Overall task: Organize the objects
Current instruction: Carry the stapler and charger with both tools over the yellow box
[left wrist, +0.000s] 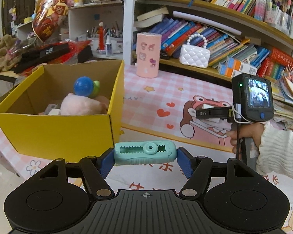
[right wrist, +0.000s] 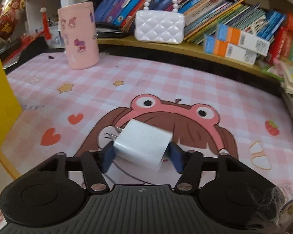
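Nearest the left wrist camera, the left hand-held gripper (left wrist: 145,160) is seen pinching a mint-green plastic correction-tape dispenser (left wrist: 145,152) crosswise between its blue pads (left wrist: 105,162), above the near edge of the desk (left wrist: 158,95), which is covered by a pink checked mat printed with a cartoon girl in a frog hood. To the left, just behind the dispenser, an open yellow cardboard box (left wrist: 54,130) is set on the desk; inside it a pink plush toy (left wrist: 82,105) is lodged with a blue ball-shaped toy with a green part (left wrist: 84,86) on top. Further back and to the right, a pink cylindrical container with cartoon stickers (left wrist: 148,55) is stood upright on the mat, and a white quilted mini handbag with a bead handle (left wrist: 195,55) is kept on the lowest wooden shelf (left wrist: 205,70) before leaning books. At the right, the right hand-held gripper (left wrist: 213,114) is held by a hand (left wrist: 244,136) in a white knitted sleeve.

In the right wrist view, a white cube-shaped plug adapter (right wrist: 143,143) is gripped between the blue pads (right wrist: 108,156) of that gripper, tilted, its two metal prongs turned to the left, over the cartoon face on the mat. A yellow box edge (right wrist: 2,105) is caught at the far left.
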Demonstrator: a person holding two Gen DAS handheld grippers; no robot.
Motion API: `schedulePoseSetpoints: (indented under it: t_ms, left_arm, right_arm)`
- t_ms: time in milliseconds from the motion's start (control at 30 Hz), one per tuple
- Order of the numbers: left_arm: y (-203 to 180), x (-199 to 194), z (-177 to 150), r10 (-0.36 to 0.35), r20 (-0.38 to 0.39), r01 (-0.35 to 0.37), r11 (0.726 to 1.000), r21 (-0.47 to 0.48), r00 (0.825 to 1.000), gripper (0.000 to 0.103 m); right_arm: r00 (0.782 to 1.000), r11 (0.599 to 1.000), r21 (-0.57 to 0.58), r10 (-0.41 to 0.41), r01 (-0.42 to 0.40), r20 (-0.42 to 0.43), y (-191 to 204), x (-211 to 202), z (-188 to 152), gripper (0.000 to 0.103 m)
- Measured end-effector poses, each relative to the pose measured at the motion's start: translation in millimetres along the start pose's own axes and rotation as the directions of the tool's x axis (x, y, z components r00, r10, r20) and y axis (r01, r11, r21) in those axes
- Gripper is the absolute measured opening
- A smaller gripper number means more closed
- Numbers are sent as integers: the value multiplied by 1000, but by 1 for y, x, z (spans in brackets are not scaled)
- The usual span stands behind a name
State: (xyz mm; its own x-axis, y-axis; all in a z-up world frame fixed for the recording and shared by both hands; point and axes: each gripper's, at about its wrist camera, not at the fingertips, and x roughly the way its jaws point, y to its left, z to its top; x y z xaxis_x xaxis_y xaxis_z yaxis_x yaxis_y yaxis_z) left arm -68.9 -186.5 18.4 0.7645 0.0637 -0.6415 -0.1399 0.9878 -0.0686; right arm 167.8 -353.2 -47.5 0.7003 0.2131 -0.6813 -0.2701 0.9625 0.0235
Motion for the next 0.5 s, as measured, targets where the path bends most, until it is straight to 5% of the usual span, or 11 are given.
schedulePoseSetpoints:
  t_ms: [500]
  left_arm:
    - [27, 3, -2, -173, 38, 170, 982, 84, 984, 69]
  right_arm:
    - [998, 992, 106, -66, 66, -3, 18, -131, -45, 53]
